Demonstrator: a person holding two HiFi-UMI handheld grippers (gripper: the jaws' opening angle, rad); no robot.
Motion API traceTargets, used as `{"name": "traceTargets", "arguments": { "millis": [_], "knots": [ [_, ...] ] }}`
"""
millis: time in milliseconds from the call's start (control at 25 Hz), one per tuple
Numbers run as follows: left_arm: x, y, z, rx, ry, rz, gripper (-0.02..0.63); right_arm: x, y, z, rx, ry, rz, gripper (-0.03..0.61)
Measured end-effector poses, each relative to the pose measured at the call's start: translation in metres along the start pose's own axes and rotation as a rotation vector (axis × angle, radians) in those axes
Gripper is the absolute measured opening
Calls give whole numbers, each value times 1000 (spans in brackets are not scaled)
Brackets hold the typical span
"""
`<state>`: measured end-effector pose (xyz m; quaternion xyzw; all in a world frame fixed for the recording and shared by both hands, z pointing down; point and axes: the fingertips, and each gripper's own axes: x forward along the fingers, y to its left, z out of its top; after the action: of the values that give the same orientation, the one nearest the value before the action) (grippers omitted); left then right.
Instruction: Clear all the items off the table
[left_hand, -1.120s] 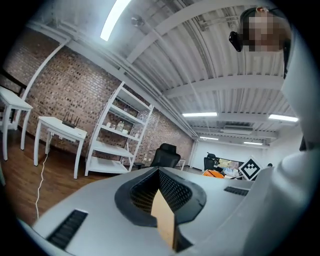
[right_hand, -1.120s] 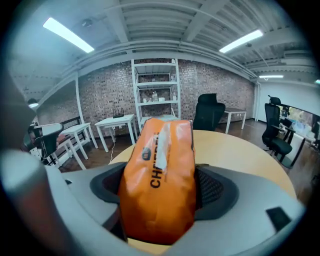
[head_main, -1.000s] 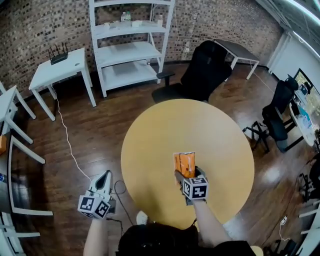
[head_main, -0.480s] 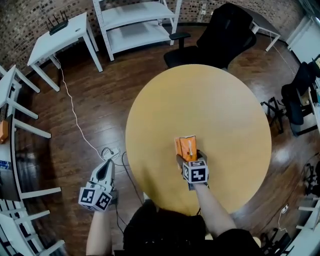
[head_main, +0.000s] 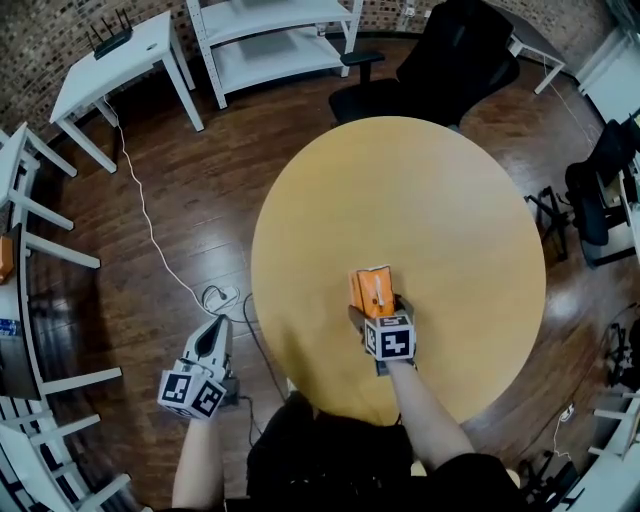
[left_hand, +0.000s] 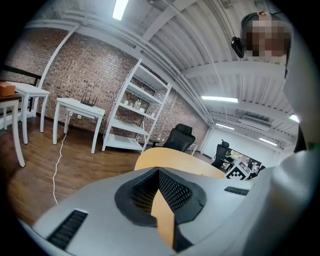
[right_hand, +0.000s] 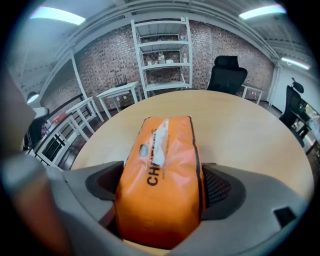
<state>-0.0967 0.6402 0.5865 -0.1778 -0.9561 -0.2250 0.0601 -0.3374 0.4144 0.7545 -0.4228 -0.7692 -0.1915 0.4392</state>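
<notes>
An orange snack bag (head_main: 371, 290) lies on the near part of the round tan table (head_main: 440, 200). My right gripper (head_main: 376, 309) has the bag between its jaws. In the right gripper view the bag (right_hand: 165, 145) fills the gap of the right gripper (right_hand: 162, 174). The jaws are opening, and a dark slit shows beside the left pad. My left gripper (head_main: 214, 327) hangs over the wooden floor, left of the table and apart from it. In the left gripper view the left gripper (left_hand: 159, 171) has its tips together and nothing in them.
White shelving (head_main: 270, 40) and a white side table (head_main: 110, 60) stand at the back left. A black office chair (head_main: 440, 60) sits behind the table, with more chairs (head_main: 600, 170) at the right. A cable (head_main: 150, 230) runs across the floor to a power strip (head_main: 216, 296). White frames (head_main: 30, 210) line the left edge.
The head view has tilted further down, so the table sits higher in the picture. The orange bag and my right gripper keep their spot on the table. My left gripper has barely moved.
</notes>
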Motion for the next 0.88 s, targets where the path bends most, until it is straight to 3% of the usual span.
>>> {"name": "traceTargets", "arguments": {
  "millis": [240,400,520,600,680,800,880],
  "knots": [
    [9,-9,21,37,-51,-54,-9,-25,-5,12,-6,-56,5,485],
    [14,-21,44,42,-111,-108,-9,-64,-18,25,97,-170,-13,481],
    [23,-38,63,66,-146,-164,-9,-108,-43,47,168,-347,-65,354],
    [30,-55,72,87,-165,-205,-9,-144,-67,59,212,-483,-112,207],
    [33,-72,79,111,-179,-243,-9,-175,-86,64,256,-572,-136,158],
    [33,-95,88,155,-195,-281,-9,-221,-102,68,277,-690,-159,4],
    [33,-109,93,144,-215,-300,-9,-248,-108,71,263,-765,-186,3]
  ]
}}
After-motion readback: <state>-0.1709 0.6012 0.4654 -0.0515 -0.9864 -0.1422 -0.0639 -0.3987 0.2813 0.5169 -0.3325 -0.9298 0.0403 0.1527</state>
